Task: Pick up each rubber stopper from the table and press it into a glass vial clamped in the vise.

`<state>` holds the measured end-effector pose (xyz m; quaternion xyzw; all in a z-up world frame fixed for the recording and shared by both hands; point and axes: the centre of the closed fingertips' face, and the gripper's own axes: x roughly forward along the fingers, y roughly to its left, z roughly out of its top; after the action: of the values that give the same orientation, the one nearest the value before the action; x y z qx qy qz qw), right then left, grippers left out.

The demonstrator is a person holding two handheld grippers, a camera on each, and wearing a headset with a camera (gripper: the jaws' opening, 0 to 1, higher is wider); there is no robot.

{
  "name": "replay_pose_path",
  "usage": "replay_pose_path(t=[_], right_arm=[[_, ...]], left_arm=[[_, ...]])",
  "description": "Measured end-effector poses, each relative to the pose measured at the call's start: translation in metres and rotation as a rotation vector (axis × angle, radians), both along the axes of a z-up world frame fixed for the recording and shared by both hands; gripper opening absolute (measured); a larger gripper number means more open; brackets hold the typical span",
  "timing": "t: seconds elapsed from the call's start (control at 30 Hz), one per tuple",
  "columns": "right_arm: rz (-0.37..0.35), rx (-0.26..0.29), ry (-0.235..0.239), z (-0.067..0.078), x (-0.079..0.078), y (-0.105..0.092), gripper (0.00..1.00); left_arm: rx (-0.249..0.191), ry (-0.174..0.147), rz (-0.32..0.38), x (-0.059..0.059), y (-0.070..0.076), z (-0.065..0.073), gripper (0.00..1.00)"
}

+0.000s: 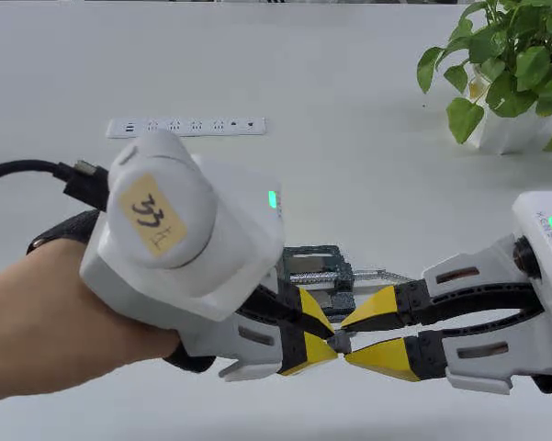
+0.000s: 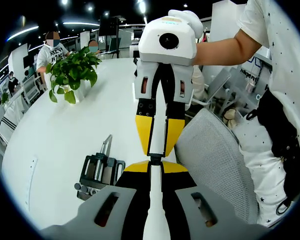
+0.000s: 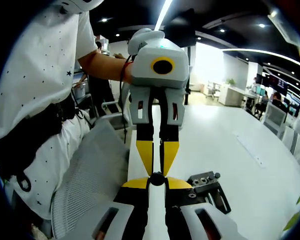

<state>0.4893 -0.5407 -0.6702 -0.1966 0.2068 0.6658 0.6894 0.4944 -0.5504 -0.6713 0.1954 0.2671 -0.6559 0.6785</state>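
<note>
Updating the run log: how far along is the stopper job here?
Done: nothing I can confirm. The vise is half hidden and what it holds is unreadable. In hand: one dark stopper sits between the right tool tips, with the shut left tool tip-to-tip against it. To do: pressing it into a vial.

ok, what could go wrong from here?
1. The rubber stopper sits at the very tips where the left claw and right claw meet nose to nose. A small slip or uneven release could drop it.
2. The claws cover part of the vise in the head view, so lining up may go off-centre.
</note>
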Motion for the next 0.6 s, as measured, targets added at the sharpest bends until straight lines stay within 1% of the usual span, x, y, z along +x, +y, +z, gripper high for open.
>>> replay_pose_path(t=[0.2,0.37,0.6], right_arm=[[0.002,-0.005,0.006,-0.0012,-0.0002,-0.0005,0.06],[0.001,-0.009,0.012,-0.0024,-0.0005,-0.0005,0.06],[0.003,-0.016,0.025,-0.0034,-0.0013,0.0006,0.06]], left_arm=[[-0.004,-0.001,0.0,-0.0007,-0.0005,-0.0013,0.04],[-0.013,-0.018,-0.006,-0.0018,-0.0004,-0.0027,0.04],[-0.033,-0.019,0.004,-0.0026,0.0008,-0.0036,0.04]])
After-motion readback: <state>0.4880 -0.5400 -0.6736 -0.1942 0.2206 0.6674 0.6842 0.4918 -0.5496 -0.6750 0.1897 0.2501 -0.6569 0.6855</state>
